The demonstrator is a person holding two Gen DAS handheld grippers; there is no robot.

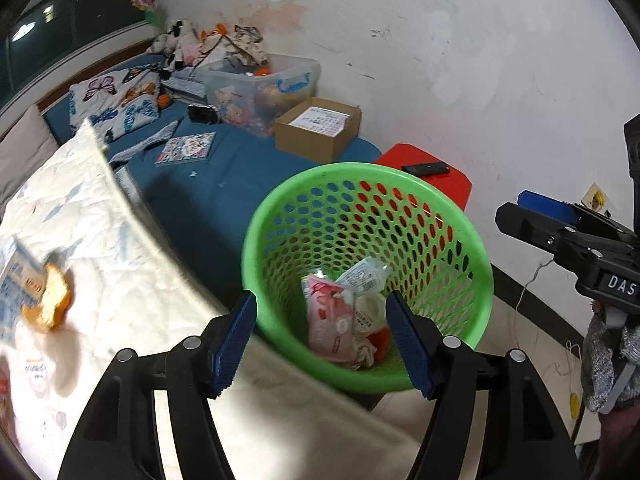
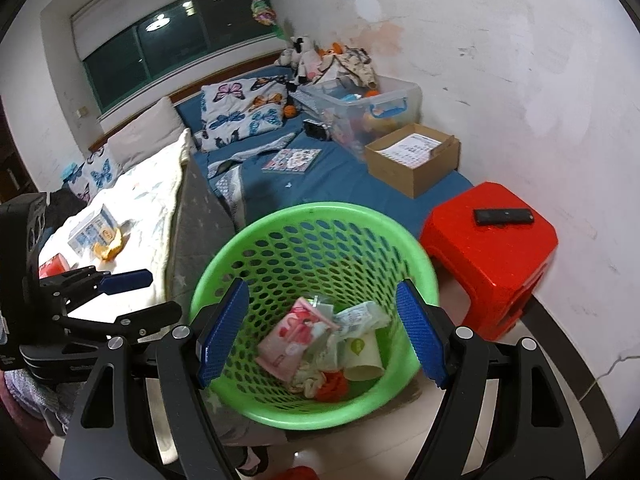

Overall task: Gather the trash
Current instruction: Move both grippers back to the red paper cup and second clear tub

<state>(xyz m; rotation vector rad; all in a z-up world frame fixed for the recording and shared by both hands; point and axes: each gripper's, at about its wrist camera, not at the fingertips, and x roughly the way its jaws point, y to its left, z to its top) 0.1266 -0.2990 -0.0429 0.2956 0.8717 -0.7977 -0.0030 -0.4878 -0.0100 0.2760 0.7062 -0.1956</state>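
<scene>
A green mesh basket [image 1: 276,200] [image 2: 248,236] stands on the floor beside the bed. Inside lie a pink packet [image 1: 330,320] [image 2: 288,336], a paper cup [image 2: 362,354] and crumpled wrappers. My left gripper [image 1: 324,338] hangs open over the basket's mouth, nothing between its pads. My right gripper [image 2: 322,334] is open above the same basket, also empty. Each gripper shows in the other's view: the right gripper [image 1: 560,232] at the right edge, the left gripper [image 2: 120,296] at the left edge. On the white quilt [image 1: 120,264] lie an orange scrap [image 1: 50,300] [image 2: 110,246] and a blue-and-white box [image 2: 92,230].
A red stool [image 2: 492,248] with a black remote [image 2: 503,216] stands right of the basket against the wall. On the blue bed sheet [image 2: 340,184] are a cardboard box [image 2: 412,160], a clear storage bin [image 2: 364,108], a booklet [image 2: 292,160] and butterfly pillows [image 2: 244,112].
</scene>
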